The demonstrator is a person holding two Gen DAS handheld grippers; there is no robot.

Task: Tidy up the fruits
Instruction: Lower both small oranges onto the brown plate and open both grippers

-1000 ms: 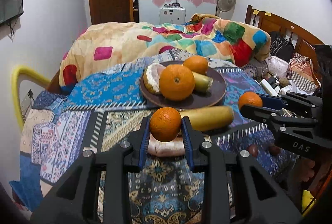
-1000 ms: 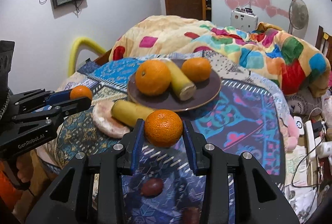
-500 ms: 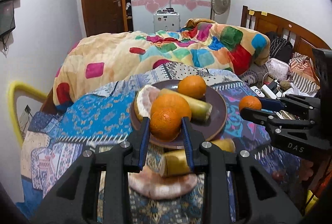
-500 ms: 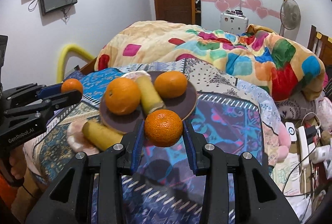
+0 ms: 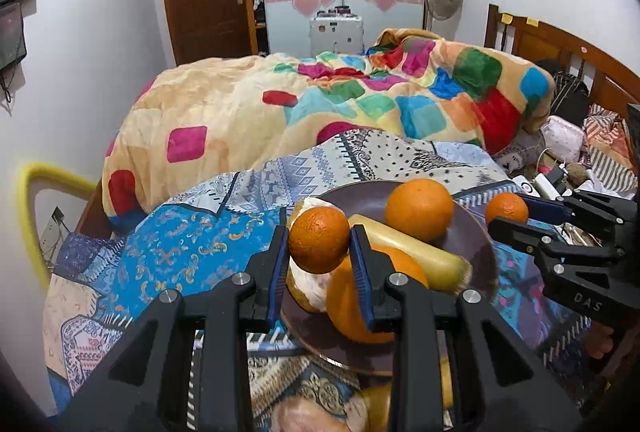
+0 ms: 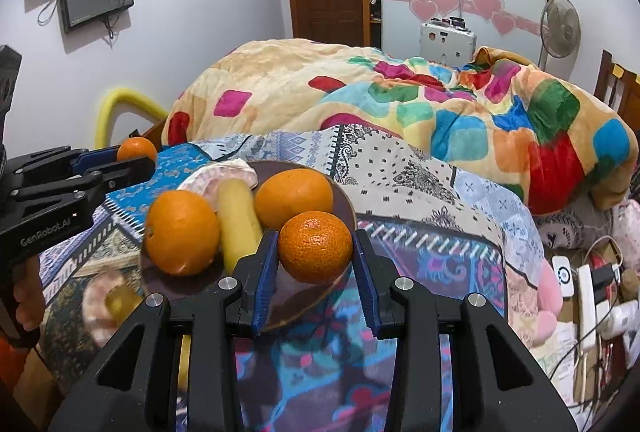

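A brown plate (image 5: 478,236) lies on the patterned bed cover and holds two oranges (image 5: 419,209), a banana (image 5: 416,258) and a peeled pomelo piece (image 5: 310,290). My left gripper (image 5: 320,246) is shut on a small mandarin (image 5: 319,239), held above the plate's left side. My right gripper (image 6: 315,252) is shut on another mandarin (image 6: 315,246), held over the plate's (image 6: 348,210) right edge. Each gripper shows in the other's view, the right (image 5: 507,212) and the left (image 6: 137,154).
A second banana (image 6: 116,306) and pomelo piece (image 6: 98,296) lie on the cover in front of the plate. A colourful quilt (image 5: 360,104) is heaped behind. Cables and chargers (image 6: 592,284) sit at the right bedside. A wooden headboard (image 5: 560,48) stands far right.
Both grippers have moved forward and up over the plate, each still holding its mandarin. The loose banana and pomelo piece have slid low in both views.
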